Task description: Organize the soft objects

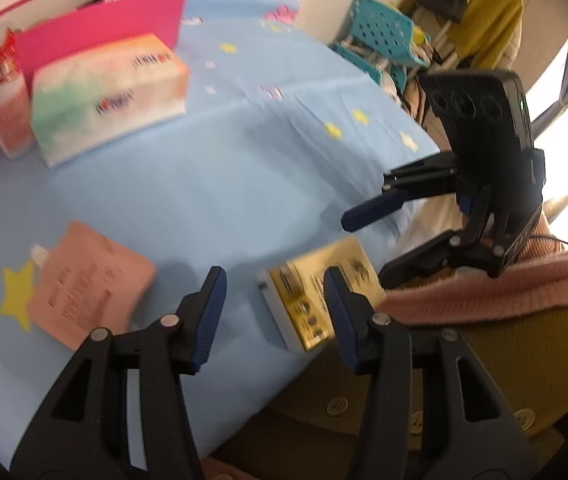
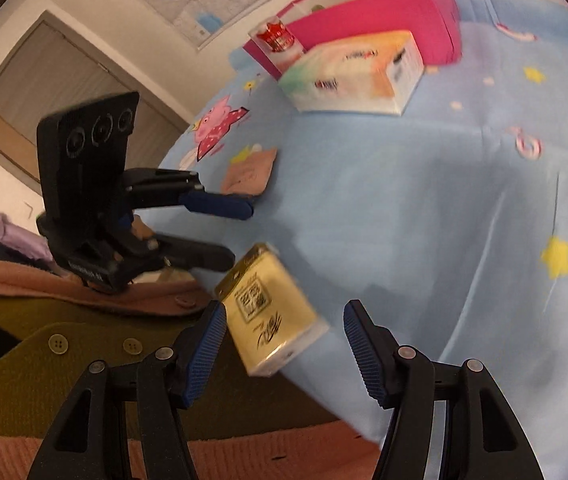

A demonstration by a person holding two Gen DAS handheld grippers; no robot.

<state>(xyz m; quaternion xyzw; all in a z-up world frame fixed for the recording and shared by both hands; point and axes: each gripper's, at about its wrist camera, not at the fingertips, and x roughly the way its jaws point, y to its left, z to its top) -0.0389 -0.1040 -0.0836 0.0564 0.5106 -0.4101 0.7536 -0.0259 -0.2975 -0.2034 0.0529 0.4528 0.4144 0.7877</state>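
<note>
A yellow tissue pack (image 1: 319, 300) lies at the near edge of the blue tablecloth (image 1: 212, 168); it also shows in the right wrist view (image 2: 272, 316). A pink pouch (image 1: 88, 280) lies to its left, also seen small in the right wrist view (image 2: 250, 170). A large pastel tissue pack (image 1: 108, 96) and a smaller pack with a red label (image 1: 4, 96) stand by the pink box (image 1: 84, 28). My left gripper (image 1: 276, 300) is open and empty above the cloth beside the yellow pack. My right gripper (image 2: 284, 320) is open, with the yellow pack lying between its fingers on the cloth.
The pink box (image 2: 383, 12) is open at the back of the table. A teal plastic stool (image 1: 383, 36) and hanging clothes (image 1: 479, 12) stand beyond the table. The person's olive and pink clothing (image 2: 84, 360) is at the near edge. A door (image 2: 64, 92) is at left.
</note>
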